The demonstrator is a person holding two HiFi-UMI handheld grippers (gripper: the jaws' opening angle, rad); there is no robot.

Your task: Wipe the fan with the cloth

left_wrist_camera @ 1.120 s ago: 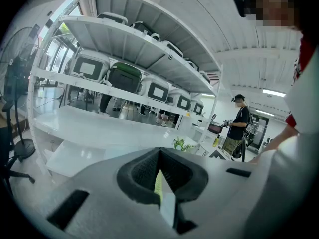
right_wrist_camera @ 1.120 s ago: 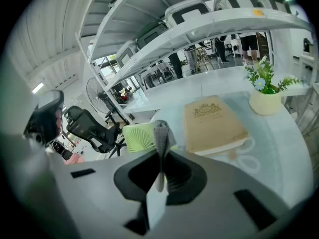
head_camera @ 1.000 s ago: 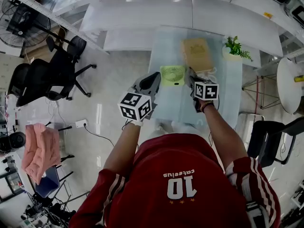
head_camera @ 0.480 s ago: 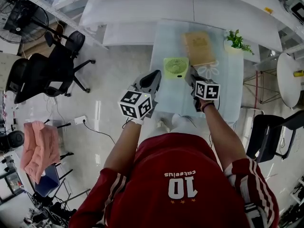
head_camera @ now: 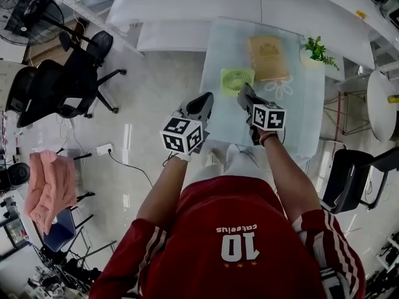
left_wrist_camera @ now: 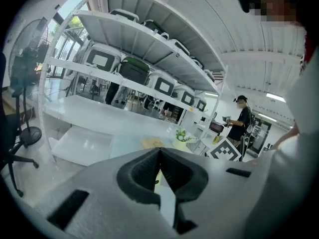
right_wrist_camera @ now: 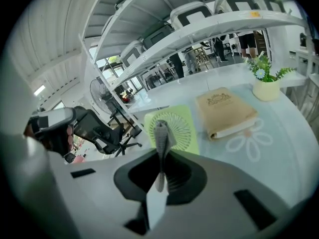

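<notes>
While the green fan (head_camera: 237, 80) lay flat on the table (head_camera: 293, 126), the right gripper (right_wrist_camera: 160, 151), clenched on a grey cloth (right_wrist_camera: 162, 132), had shifted from the fan's side to its near edge. The left gripper (head_camera: 204, 99), closed and empty, now sat farther from the fan. Wiping seemed about to start.

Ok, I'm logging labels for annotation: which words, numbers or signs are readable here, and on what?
"10": white, on the person's red shirt.
Small white word above it: too blurred to read.
Gold print on the tan rectangular book: too small to read.
Black-and-white marker cubes: patterns, no words.
</notes>
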